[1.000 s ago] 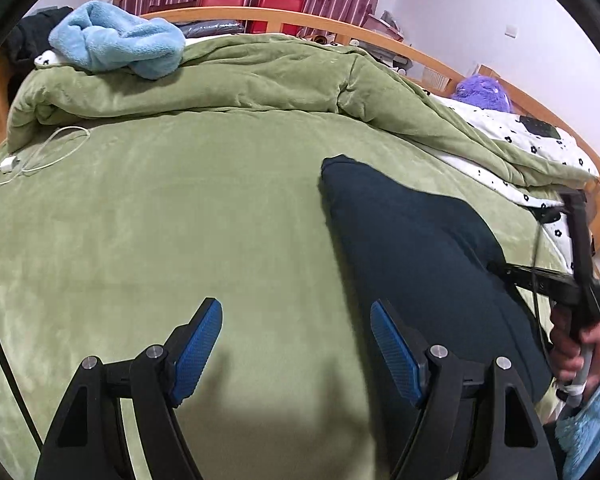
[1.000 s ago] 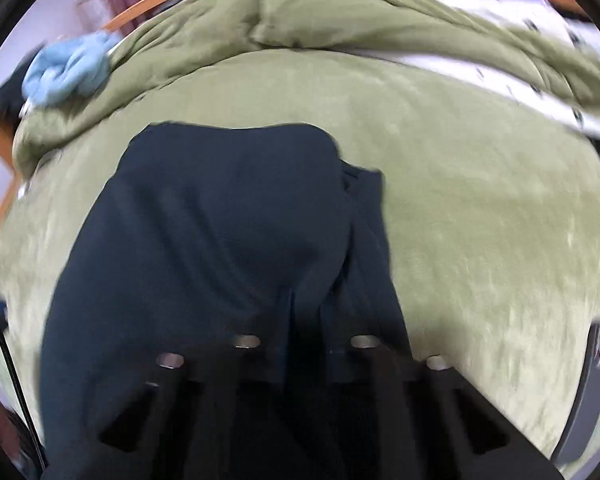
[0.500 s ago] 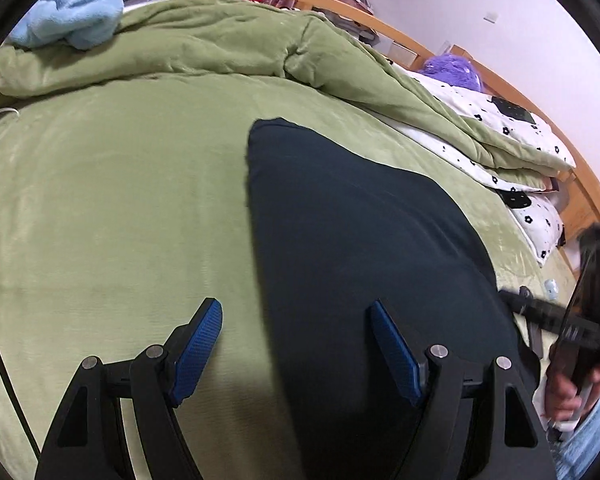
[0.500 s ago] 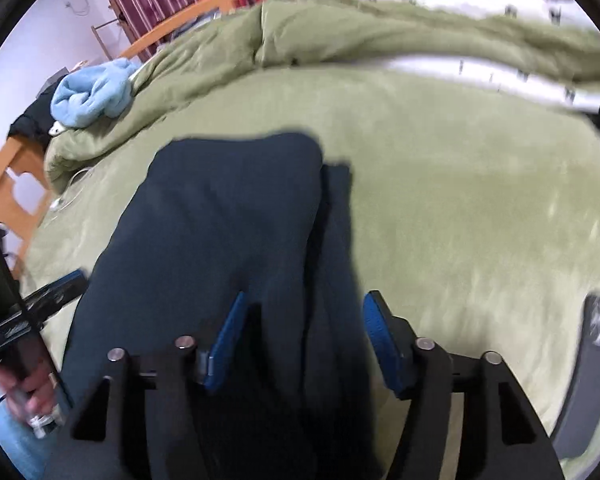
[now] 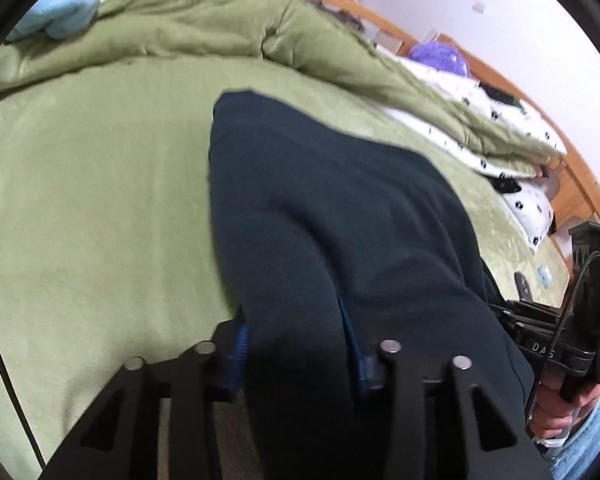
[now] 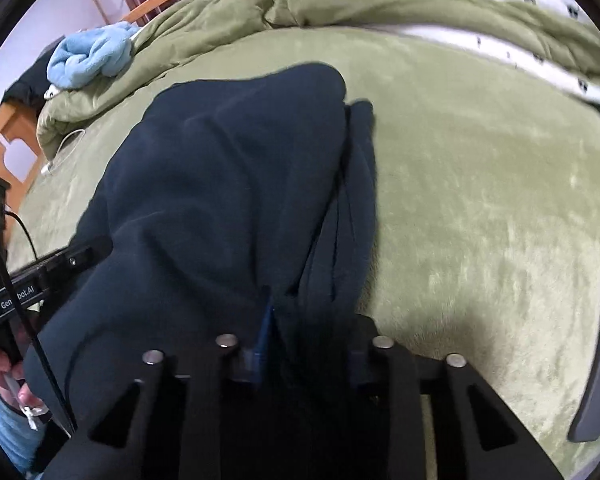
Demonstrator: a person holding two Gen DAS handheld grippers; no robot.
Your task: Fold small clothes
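A dark navy garment [image 5: 340, 220] lies partly folded on the green bed cover [image 5: 92, 200], its near end bunched up. My left gripper [image 5: 298, 356] has its jaws closing, and the blue pads [image 5: 239, 354] squeeze the garment's near left edge. In the right wrist view the same garment [image 6: 228, 184] shows a folded strip along its right side. My right gripper [image 6: 308, 344] is also closing, with that strip gathered tight between its pads. Each gripper shows at the edge of the other's view, held by a person's hand [image 5: 556, 404].
A bunched green duvet [image 5: 228, 28] lies at the back, with a light blue towel [image 6: 88, 56] on it. White patterned bedding [image 5: 500, 128] and the wooden bed frame [image 5: 576, 188] are on the right. A dark phone [image 6: 596, 360] lies on the cover by my right gripper.
Both grippers dropped onto the garment's near end. The left jaws narrowed from wide apart onto the cloth. The right jaws let go, opened, then narrowed again on the folded strip.
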